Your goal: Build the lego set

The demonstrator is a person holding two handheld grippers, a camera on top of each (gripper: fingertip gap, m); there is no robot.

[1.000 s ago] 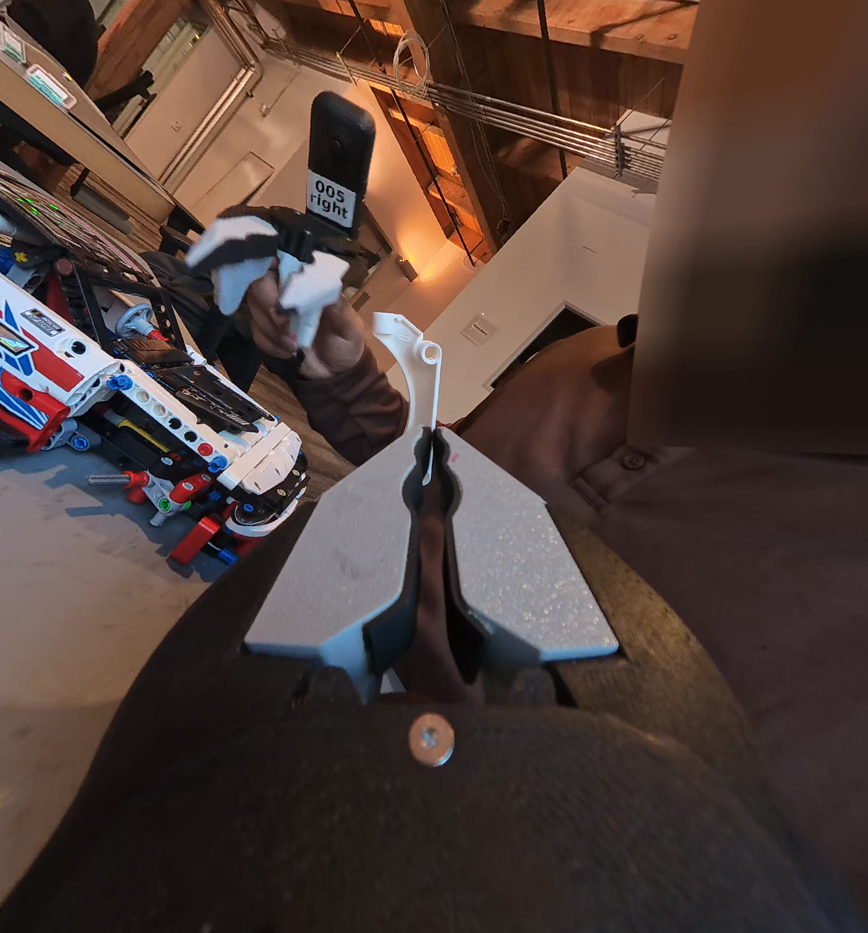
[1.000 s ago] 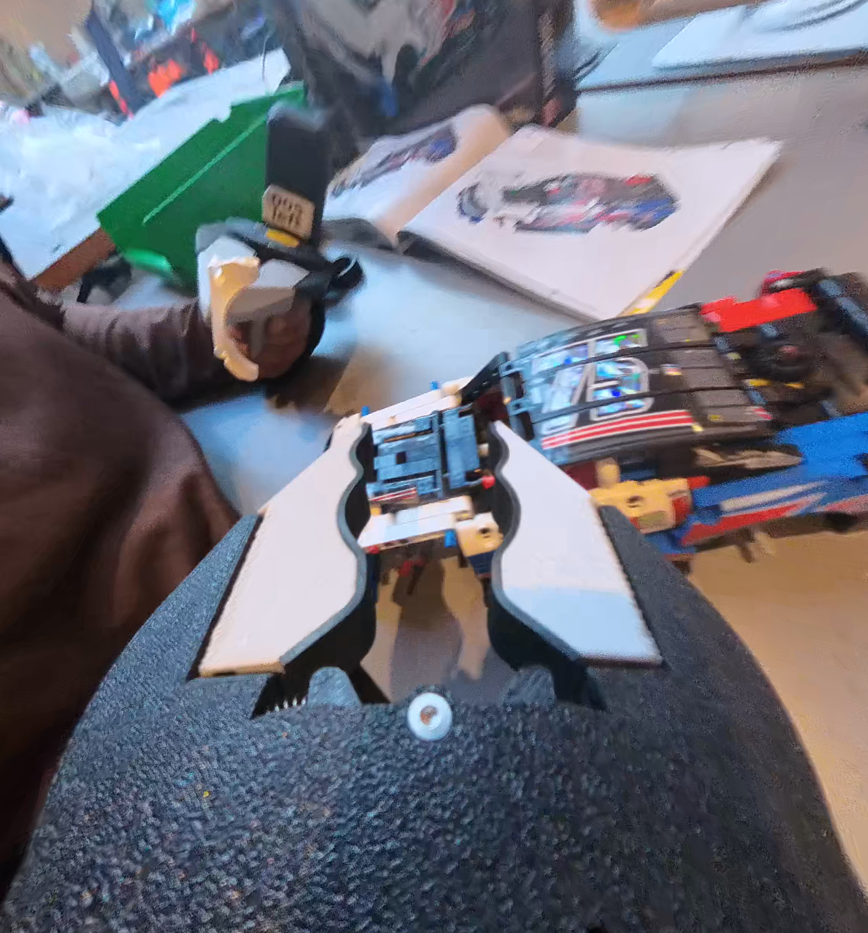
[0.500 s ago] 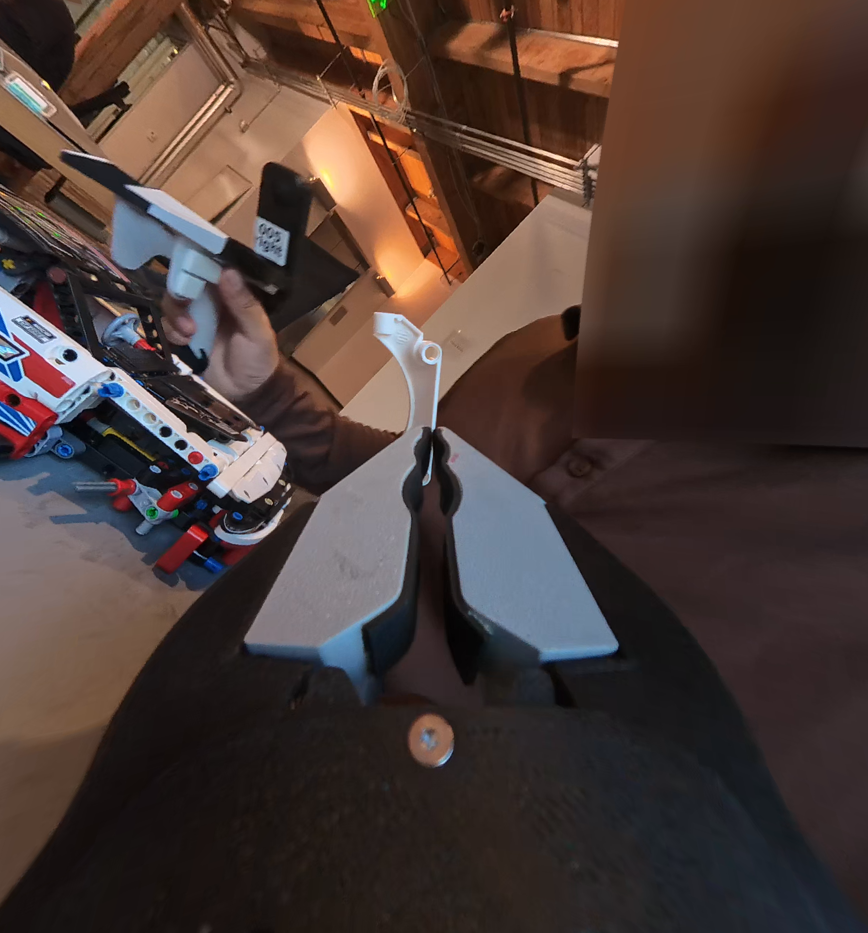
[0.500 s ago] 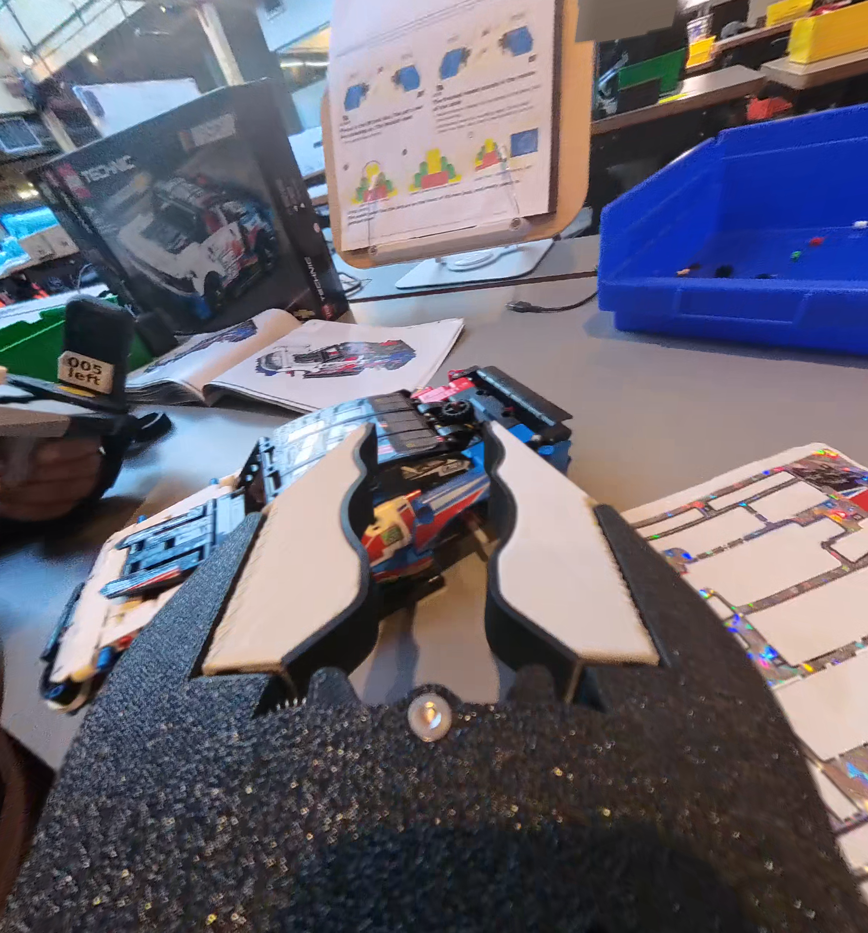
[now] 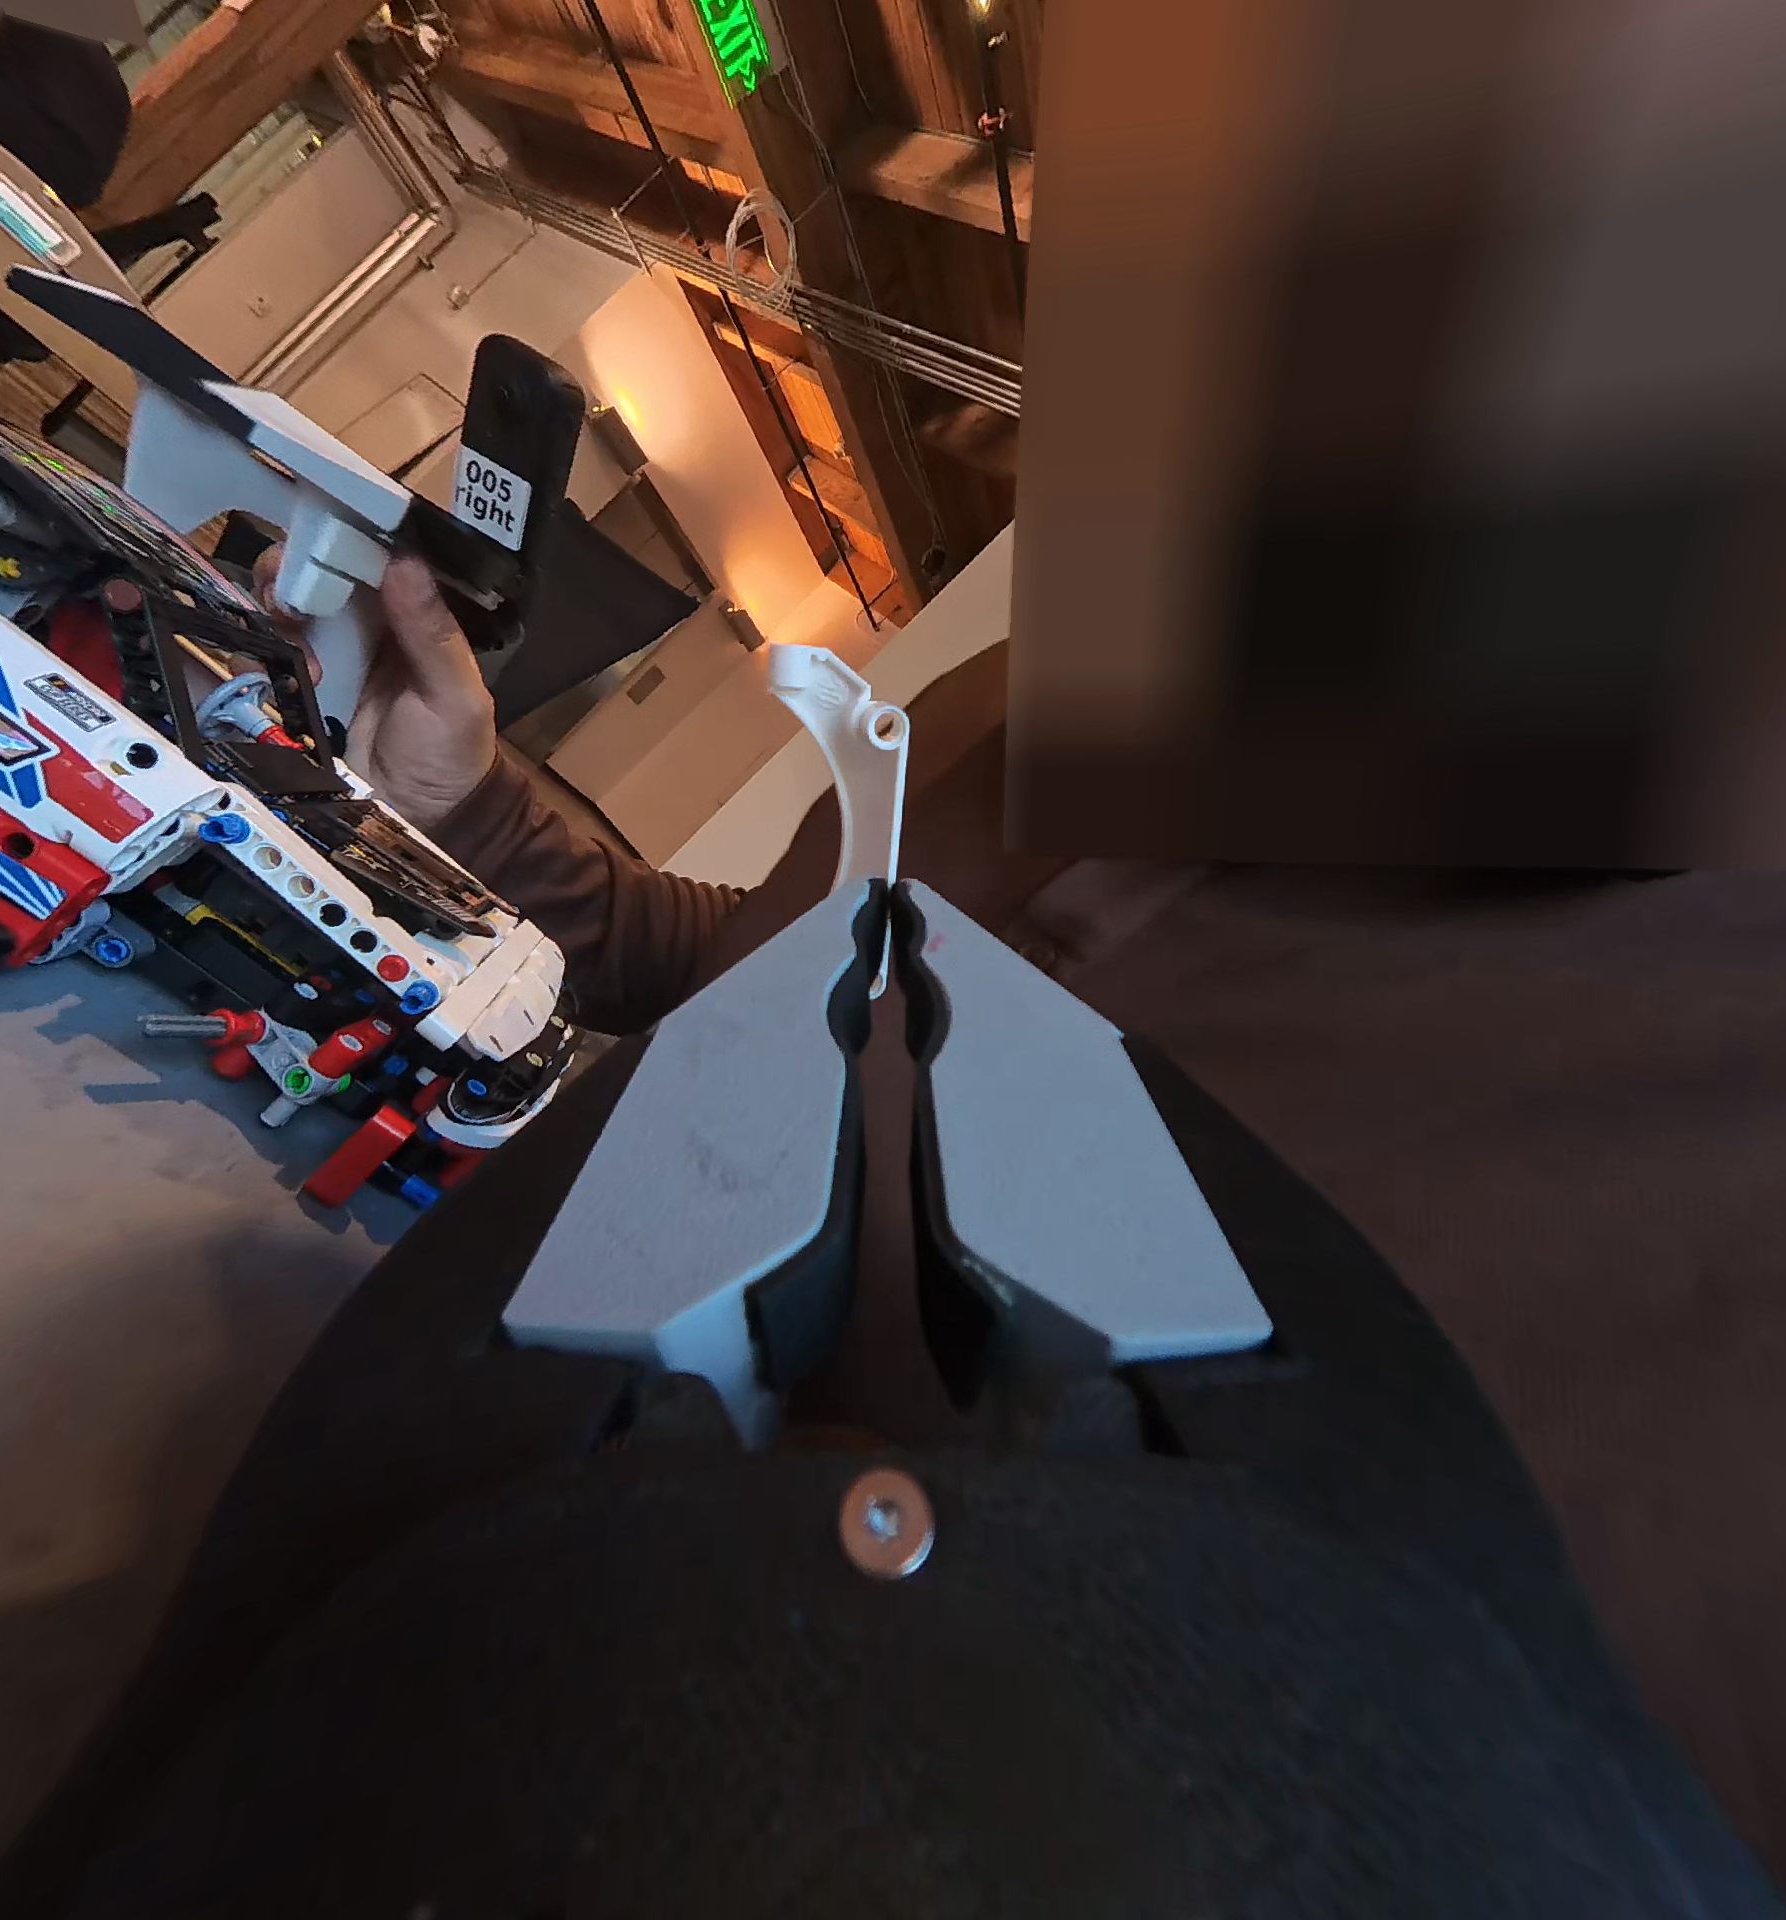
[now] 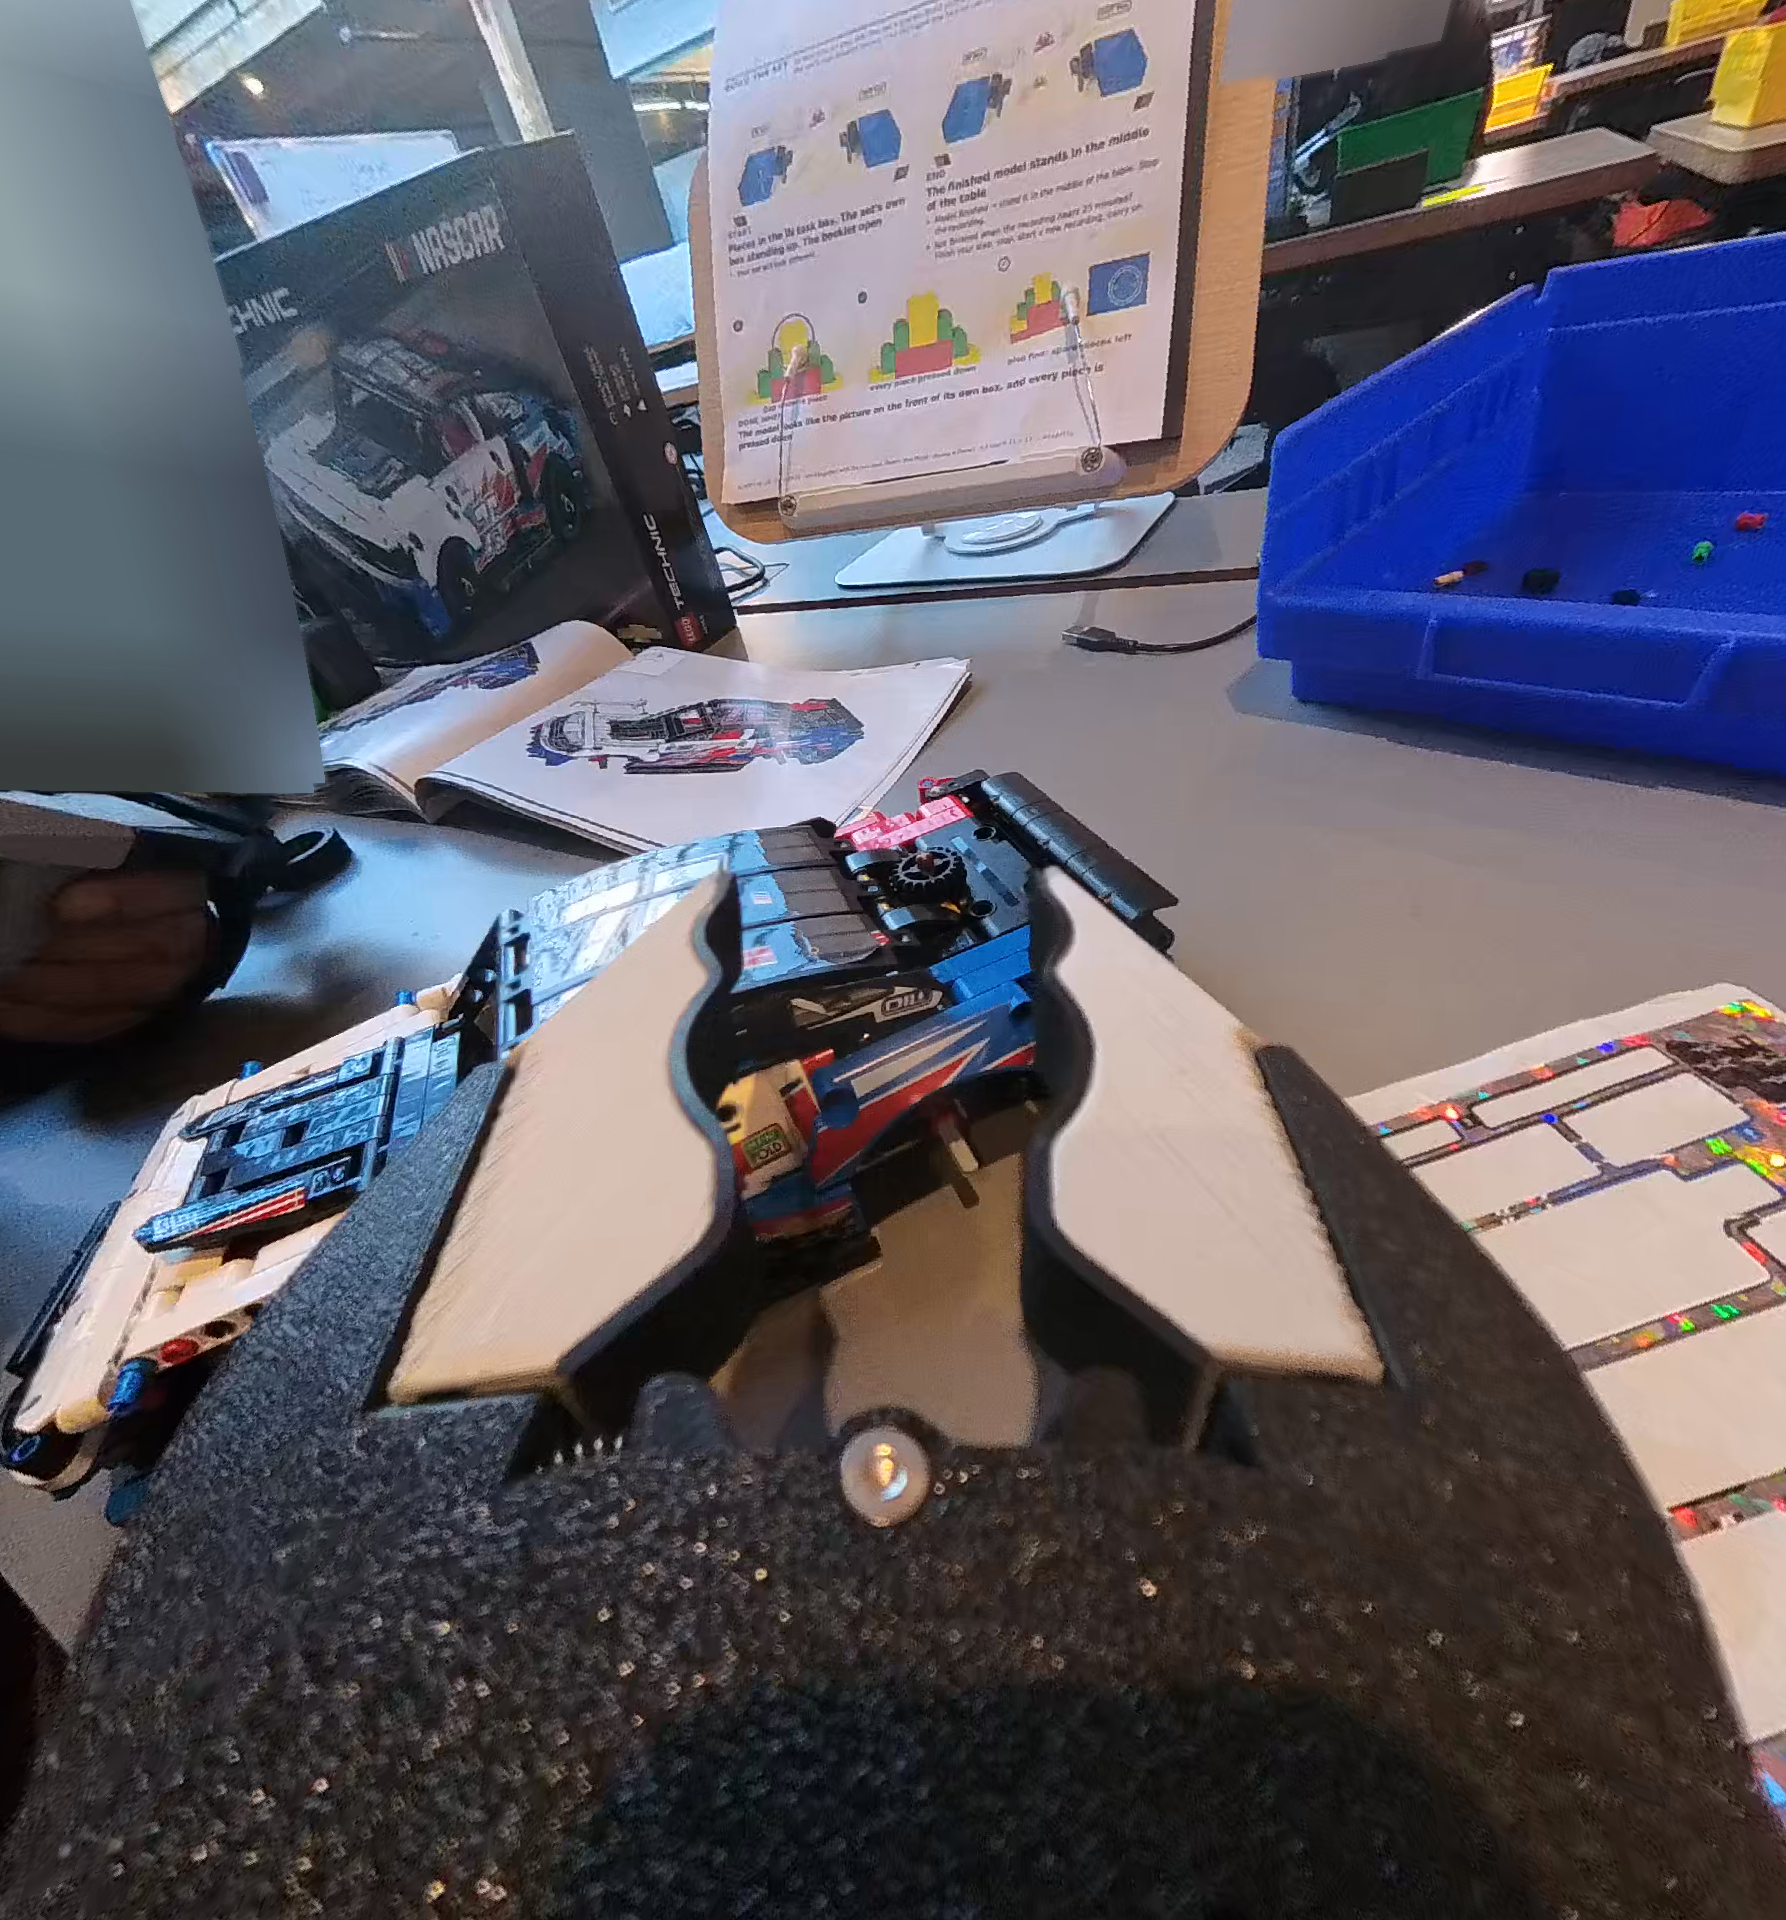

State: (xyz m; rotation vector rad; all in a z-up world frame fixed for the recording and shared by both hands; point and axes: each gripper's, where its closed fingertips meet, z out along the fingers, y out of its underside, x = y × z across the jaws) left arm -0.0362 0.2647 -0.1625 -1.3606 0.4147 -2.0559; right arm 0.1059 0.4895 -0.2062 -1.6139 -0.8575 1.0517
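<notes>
Left gripper (image 5: 887, 902): jaws nearly closed, pinching the lower end of a curved white arch piece (image 5: 856, 750). The piece stands upright above the fingertips, raised off the bench (image 5: 89, 1299) and in front of the person's brown sleeve (image 5: 598, 914), clear of the car (image 5: 245, 883).

Right gripper (image 6: 878, 935): jaws wide apart, holding nothing. It hovers just above the car's (image 6: 868, 997) blue rear end, not touching it as far as can be seen.

Car: rests on the grey bench (image 6: 1336, 831), white nose toward the near edge, blue tail with black spoiler toward the far side. An axle sticks out of the rear flank with no wheel on it.

Surroundings: open booklet (image 6: 681, 738) and set box (image 6: 442, 416) beyond the car; blue bin (image 6: 1554, 644) toward the far right corner with a few small pieces inside; sticker sheet (image 6: 1647, 1226) at the right edge.
</notes>
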